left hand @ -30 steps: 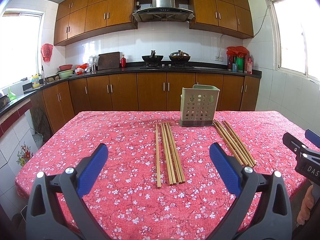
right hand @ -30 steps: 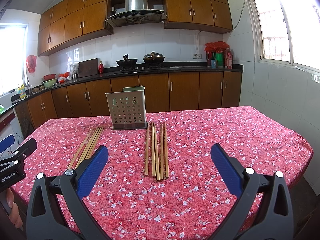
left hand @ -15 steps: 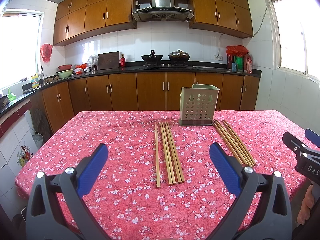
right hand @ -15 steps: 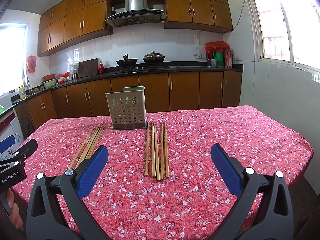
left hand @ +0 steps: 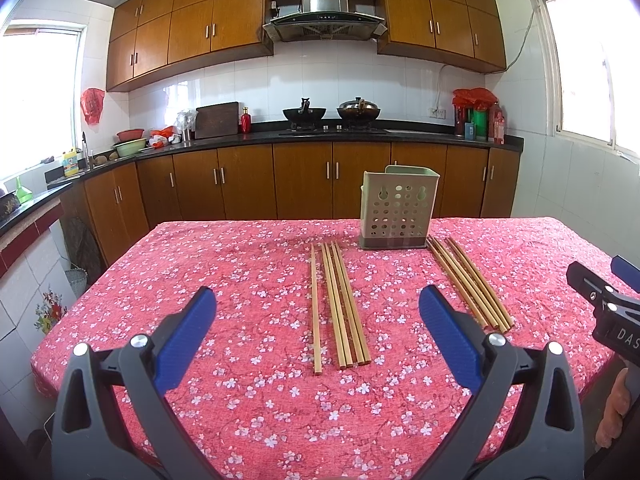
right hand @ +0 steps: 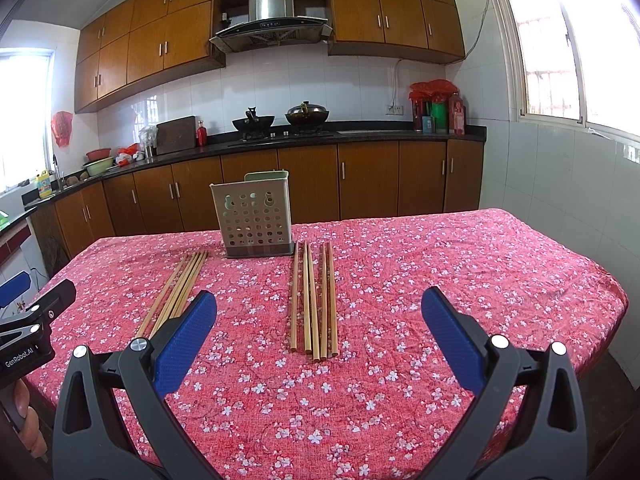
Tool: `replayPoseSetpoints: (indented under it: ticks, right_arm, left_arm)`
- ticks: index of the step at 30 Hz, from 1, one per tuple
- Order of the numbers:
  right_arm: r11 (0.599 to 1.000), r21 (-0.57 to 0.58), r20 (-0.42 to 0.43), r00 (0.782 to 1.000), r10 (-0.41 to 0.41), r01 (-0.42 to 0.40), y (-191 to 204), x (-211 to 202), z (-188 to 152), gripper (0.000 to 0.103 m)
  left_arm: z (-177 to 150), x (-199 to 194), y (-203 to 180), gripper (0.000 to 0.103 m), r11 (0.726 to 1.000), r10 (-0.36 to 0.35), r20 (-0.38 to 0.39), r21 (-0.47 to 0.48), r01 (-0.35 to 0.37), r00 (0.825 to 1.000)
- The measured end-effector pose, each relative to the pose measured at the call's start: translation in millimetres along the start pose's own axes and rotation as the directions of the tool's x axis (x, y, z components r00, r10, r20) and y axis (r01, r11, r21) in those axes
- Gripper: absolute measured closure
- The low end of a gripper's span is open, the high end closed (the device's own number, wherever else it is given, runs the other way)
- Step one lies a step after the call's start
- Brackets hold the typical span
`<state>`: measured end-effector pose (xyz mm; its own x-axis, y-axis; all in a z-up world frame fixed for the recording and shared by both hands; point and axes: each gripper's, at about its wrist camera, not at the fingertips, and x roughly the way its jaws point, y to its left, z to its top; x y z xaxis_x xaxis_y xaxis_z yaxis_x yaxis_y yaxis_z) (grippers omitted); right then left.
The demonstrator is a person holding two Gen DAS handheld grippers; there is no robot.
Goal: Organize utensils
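Observation:
A pale green perforated utensil holder (left hand: 399, 213) (right hand: 256, 219) stands upright at the far middle of the table. Two bunches of wooden chopsticks lie flat on the cloth. The left bunch (left hand: 338, 303) (right hand: 175, 294) lies ahead of my left gripper (left hand: 318, 316), which is open and holds nothing. The right bunch (left hand: 469, 282) (right hand: 313, 299) lies ahead of my right gripper (right hand: 319, 320), also open with nothing between its blue pads. Each gripper hovers near the table's front edge, short of its bunch. The other gripper shows at the edge of each view.
The table carries a red flowered cloth (left hand: 224, 272) (right hand: 460, 264). Behind it run wooden cabinets and a dark counter (left hand: 256, 138) with woks, bowls and bottles. A white tiled wall with a window (right hand: 572, 48) is at the right. A hand (right hand: 28, 428) grips the left tool.

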<state>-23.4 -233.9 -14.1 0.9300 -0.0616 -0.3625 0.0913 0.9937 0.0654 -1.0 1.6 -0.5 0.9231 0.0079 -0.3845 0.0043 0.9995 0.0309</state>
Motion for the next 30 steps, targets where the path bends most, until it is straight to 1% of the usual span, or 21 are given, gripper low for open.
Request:
replayPoseSetpoints:
  ticks: [2, 6, 9, 11, 12, 13, 14, 16, 17, 18, 19, 20, 21, 22, 23, 25, 26, 27, 28, 29, 30]
  right_arm:
    - [1.000, -0.003, -0.004, 1.000, -0.004, 0.004, 1.5, 3.6, -2.4, 0.002]
    - [1.000, 0.007, -0.040, 0.999, -0.007, 0.007, -5.7, 16.5, 3.6, 0.002]
    - [0.998, 0.038, -0.108, 0.993, -0.037, 0.041, -21.3, 43.7, 7.7, 0.002]
    - [0.996, 0.071, -0.182, 0.982, -0.048, 0.062, -33.4, 69.9, 11.5, 0.002]
    - [0.995, 0.079, -0.212, 0.976, -0.050, 0.068, -37.1, 80.5, 12.6, 0.007]
    - [0.994, 0.081, -0.259, 0.965, -0.045, 0.068, -40.4, 98.0, 13.7, 0.018]
    - [0.995, 0.077, -0.286, 0.957, -0.043, 0.067, -42.9, 108.5, 12.7, 0.024]
    - [0.996, 0.066, -0.362, 0.932, -0.027, 0.054, -43.5, 136.5, 10.7, 0.047]
    - [0.997, 0.065, -0.393, 0.919, -0.015, 0.044, -43.6, 148.1, 8.2, 0.053]
    - [0.997, 0.073, -0.430, 0.903, 0.008, 0.026, -42.6, 161.6, 4.9, 0.060]
    - [0.997, 0.079, -0.449, 0.893, 0.020, 0.017, -44.0, 170.3, 2.4, 0.066]
    - [0.996, 0.088, -0.472, 0.881, 0.038, 0.004, -42.5, 179.9, 0.5, 0.067]
    - [0.995, 0.099, -0.490, 0.869, 0.061, -0.014, -40.8, 188.0, -2.3, 0.071]
    - [0.995, 0.101, -0.498, 0.864, 0.069, -0.021, -39.6, 192.0, -3.2, 0.073]
    - [0.995, 0.096, -0.508, 0.858, 0.073, -0.028, -36.9, 196.2, -4.8, 0.074]
    - [0.997, 0.074, -0.530, 0.845, 0.070, -0.037, -32.4, 204.4, -9.2, 0.083]
    - [0.997, 0.065, -0.551, 0.831, 0.068, -0.038, -31.2, 209.2, -12.9, 0.085]
    - [0.995, 0.084, -0.550, 0.830, 0.094, -0.058, -31.4, 210.0, -15.7, 0.089]
    - [0.995, 0.087, -0.557, 0.825, 0.095, -0.056, -33.3, 213.4, -16.7, 0.093]
    - [0.996, 0.072, -0.550, 0.831, 0.082, -0.050, -32.7, 212.5, -17.6, 0.094]
    - [0.997, 0.058, -0.550, 0.832, 0.074, -0.051, -31.9, 213.4, -17.7, 0.095]
  left_arm:
    - [-3.1, 5.7, 0.9, 0.004, 1.000, 0.001, -0.004, 0.001, -0.001, 1.000]
    - [-5.7, 24.9, 3.4, 0.004, 1.000, 0.007, -0.052, -0.006, -0.007, 0.999]
    - [-0.6, 44.3, 14.0, 0.004, 1.000, 0.020, -0.108, -0.018, -0.023, 0.994]
    - [2.4, 65.4, 25.6, 0.004, 0.999, 0.029, -0.169, -0.032, -0.035, 0.985]
    - [3.9, 73.0, 29.9, 0.004, 0.999, 0.028, -0.190, -0.039, -0.036, 0.981]
    - [5.6, 85.8, 36.2, 0.004, 0.998, 0.023, -0.223, -0.051, -0.036, 0.974]
    - [6.8, 96.8, 41.3, 0.005, 0.997, 0.022, -0.251, -0.060, -0.039, 0.968]
    - [7.8, 119.4, 50.4, 0.014, 0.997, 0.008, -0.304, -0.077, -0.033, 0.953]
    - [7.8, 127.4, 51.4, 0.023, 0.996, 0.005, -0.324, -0.079, -0.033, 0.946]
    - [6.4, 139.7, 55.4, 0.031, 0.996, -0.003, -0.355, -0.085, -0.030, 0.935]
    - [5.6, 146.1, 56.7, 0.034, 0.996, -0.011, -0.372, -0.089, -0.024, 0.928]
    - [4.9, 152.6, 57.4, 0.040, 0.995, -0.023, -0.388, -0.094, -0.015, 0.921]
    - [3.1, 158.8, 58.0, 0.043, 0.995, -0.035, -0.405, -0.096, -0.004, 0.914]
    - [2.7, 162.2, 55.8, 0.044, 0.996, -0.041, -0.415, -0.094, 0.002, 0.909]
    - [1.8, 167.4, 52.6, 0.047, 0.996, -0.050, -0.423, -0.091, 0.013, 0.905]
    - [0.0, 174.1, 46.5, 0.050, 0.996, -0.071, -0.440, -0.083, 0.038, 0.895]
    - [-0.2, 178.1, 42.6, 0.053, 0.996, -0.078, -0.446, -0.081, 0.046, 0.891]
    - [-1.8, 180.7, 40.4, 0.057, 0.995, -0.092, -0.455, -0.080, 0.062, 0.886]
    - [-1.8, 183.0, 37.5, 0.059, 0.994, -0.099, -0.464, -0.080, 0.069, 0.880]
    - [-2.7, 186.7, 35.1, 0.062, 0.994, -0.108, -0.472, -0.080, 0.079, 0.875]
    - [-4.5, 189.1, 32.9, 0.064, 0.993, -0.119, -0.482, -0.081, 0.091, 0.868]
